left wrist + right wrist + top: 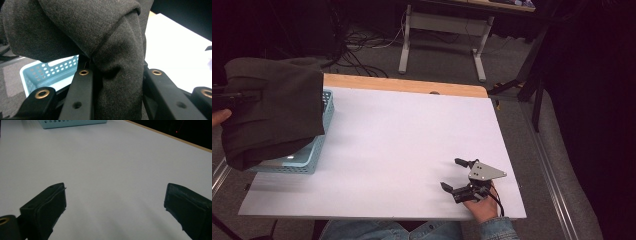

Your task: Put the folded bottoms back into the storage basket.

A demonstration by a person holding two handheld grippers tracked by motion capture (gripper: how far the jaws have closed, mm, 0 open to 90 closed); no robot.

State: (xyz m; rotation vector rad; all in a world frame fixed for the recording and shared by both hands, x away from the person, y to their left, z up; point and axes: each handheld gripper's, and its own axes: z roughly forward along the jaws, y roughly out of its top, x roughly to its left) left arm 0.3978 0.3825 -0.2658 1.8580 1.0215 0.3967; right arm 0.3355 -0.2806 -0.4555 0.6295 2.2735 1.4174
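A dark grey cloth hangs bunched above the left end of the table, draped over a light blue perforated basket. My left gripper comes in from the far left edge and is shut on the cloth. In the left gripper view a fold of the cloth is pinched between the two black jaws of that gripper, with the basket below. My right gripper rests low on the white table top at the front right. In its own view the right gripper stands open with nothing between its jaws.
The basket shows at the far top edge of the right gripper view. A wooden strip borders the table's far side. Beyond it stand a desk frame and floor cables. A dark chair or curtain rises at the right.
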